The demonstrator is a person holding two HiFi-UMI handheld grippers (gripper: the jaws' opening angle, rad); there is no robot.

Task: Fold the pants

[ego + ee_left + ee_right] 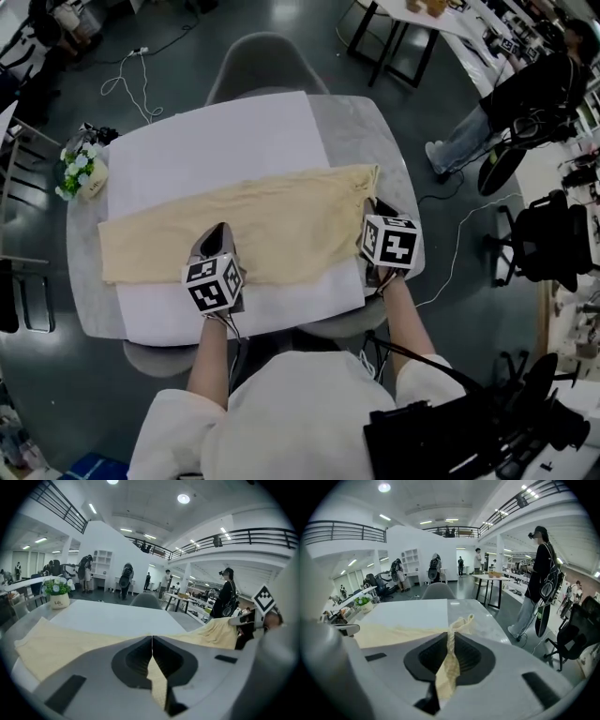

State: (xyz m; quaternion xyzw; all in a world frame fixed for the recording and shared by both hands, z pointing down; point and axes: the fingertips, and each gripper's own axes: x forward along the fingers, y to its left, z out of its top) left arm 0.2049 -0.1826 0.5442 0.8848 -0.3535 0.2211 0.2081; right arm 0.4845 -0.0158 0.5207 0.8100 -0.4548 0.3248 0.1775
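On a grey table with a white sheet, tan pants lie spread across, their near edge clamped in both the left gripper and the right gripper.

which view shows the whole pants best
Head view: the pants show nearly end to end across the table. Left gripper view gives a low, partial look, cloth in its shut jaws; right gripper view mostly shows a bunched strip pinched in its jaws.
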